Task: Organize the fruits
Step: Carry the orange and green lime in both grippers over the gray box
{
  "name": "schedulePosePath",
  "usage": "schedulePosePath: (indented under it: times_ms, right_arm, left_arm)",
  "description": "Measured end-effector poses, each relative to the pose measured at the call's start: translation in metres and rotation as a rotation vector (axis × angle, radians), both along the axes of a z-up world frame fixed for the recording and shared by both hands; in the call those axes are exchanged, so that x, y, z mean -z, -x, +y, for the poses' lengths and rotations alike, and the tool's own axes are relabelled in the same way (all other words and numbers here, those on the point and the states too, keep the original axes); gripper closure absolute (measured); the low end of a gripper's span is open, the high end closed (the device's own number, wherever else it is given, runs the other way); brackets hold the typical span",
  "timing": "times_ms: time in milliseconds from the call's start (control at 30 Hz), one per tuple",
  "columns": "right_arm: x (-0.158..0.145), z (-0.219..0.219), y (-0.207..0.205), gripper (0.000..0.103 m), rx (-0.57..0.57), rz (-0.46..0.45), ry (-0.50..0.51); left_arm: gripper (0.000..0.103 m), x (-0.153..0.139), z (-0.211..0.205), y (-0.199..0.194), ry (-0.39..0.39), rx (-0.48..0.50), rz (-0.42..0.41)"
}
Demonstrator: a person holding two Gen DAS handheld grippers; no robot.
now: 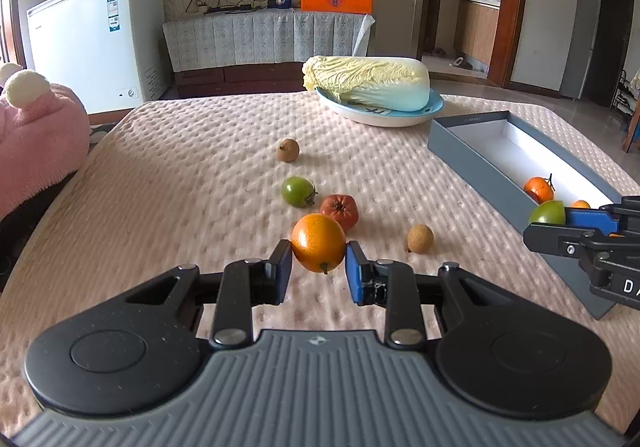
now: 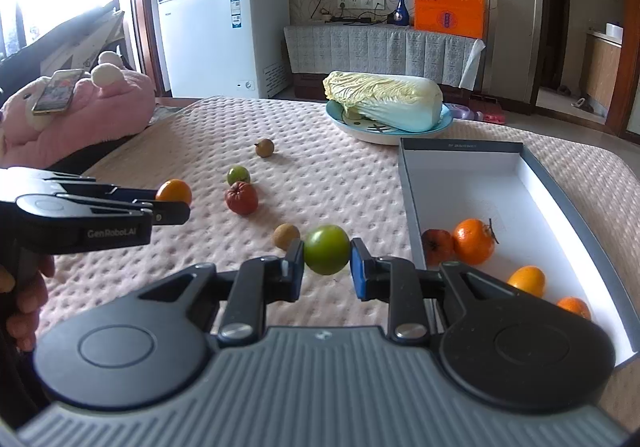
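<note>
Right gripper [image 2: 327, 261] clamps green fruit [image 2: 326, 249] at frame center. Grey box [image 2: 412, 183] at right holds four orange-red fruits. Left gripper [image 2: 176, 203] at mid-left grips an orange [image 2: 174, 191]. Cabbage [image 2: 384, 100] on plate [image 2: 360, 133], upper center.

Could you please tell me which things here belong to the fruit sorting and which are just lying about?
Part of the job:
left gripper holding an orange
right gripper holding a green fruit
grey box, some fruit already inside
loose fruits on the table, such as the red one

Just lying about:
cabbage on its plate
pink plush
phone
</note>
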State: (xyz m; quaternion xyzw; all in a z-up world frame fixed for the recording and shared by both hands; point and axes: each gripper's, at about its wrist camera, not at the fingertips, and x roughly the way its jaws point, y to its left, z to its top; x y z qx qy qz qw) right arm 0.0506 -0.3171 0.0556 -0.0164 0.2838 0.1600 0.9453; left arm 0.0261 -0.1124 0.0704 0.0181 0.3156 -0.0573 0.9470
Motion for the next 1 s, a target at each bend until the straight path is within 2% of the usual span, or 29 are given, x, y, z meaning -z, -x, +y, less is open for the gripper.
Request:
schedulePosePath:
  times_ms: [500, 1000]
  right_arm:
    - [-0.008, -0.027, 0.015, 0.076, 0.021, -0.024, 0.001]
    - [-0.011, -0.058, 0.028, 0.076, 0.057, -0.035, 0.002]
  left_arm:
    - [0.070, -0.011, -0.033, 0.003, -0.018, 0.040, -0.027]
    - [0.070, -0.009, -0.067, -0.002, -0.024, 0.093, -0.028]
